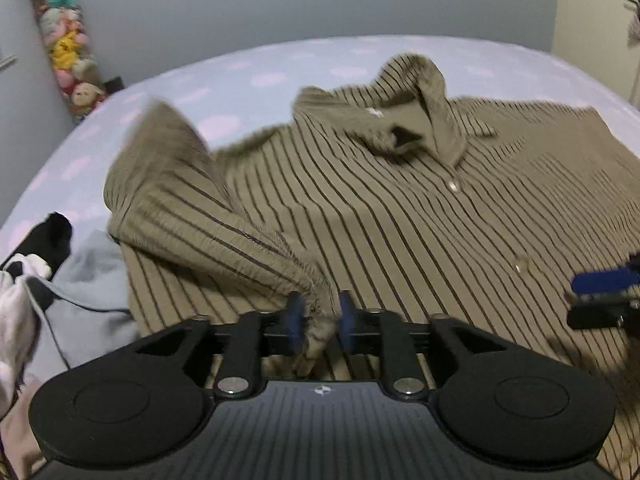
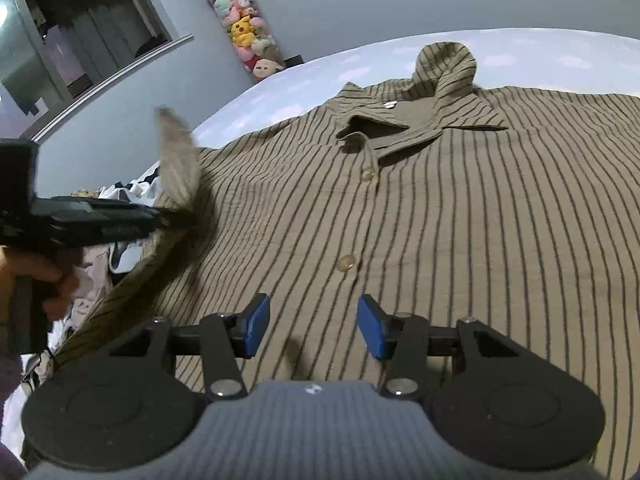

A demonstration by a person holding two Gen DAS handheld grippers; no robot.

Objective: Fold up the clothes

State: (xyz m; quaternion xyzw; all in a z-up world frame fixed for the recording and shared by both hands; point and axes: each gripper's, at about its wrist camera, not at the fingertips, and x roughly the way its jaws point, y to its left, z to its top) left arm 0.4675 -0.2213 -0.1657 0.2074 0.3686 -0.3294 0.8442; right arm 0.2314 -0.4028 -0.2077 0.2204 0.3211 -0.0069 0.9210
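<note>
Shirt (image 2: 400, 220): tan, dark stripes, lying buttoned-side up on the bed (image 2: 540, 56), collar (image 2: 440, 80) at the far end from both grippers, body mostly flat.

Left sleeve (image 1: 192, 208) is lifted off the bed and swung across the shirt front. Left gripper (image 1: 320, 320) has the cuff end between its blue pads; jaws narrow, cloth bunched in the gap, though whether the pads truly press it I can't confirm through the blur. From the right wrist view that sleeve rises as a taut strip from the gripper, so it looks carried, not dropped. Judgement: sleeve fold inward in progress, cuff meant to land on the chest panel.

Right gripper (image 2: 312, 328) hovers over the button placket (image 2: 346, 262), jaws apart, nothing between them. Probably waiting to pin or smooth the front.

Room: flat shirt ahead of the left gripper is clear for laying the sleeve. Left of it sits a pile of other clothes (image 1: 48, 280), close to the shirt's side edge; keep the sleeve from dragging them. Bare bed beyond the collar. Right shirt edge runs out of frame.

Backdrop: plush toys (image 2: 244, 28) against the wall.
</note>
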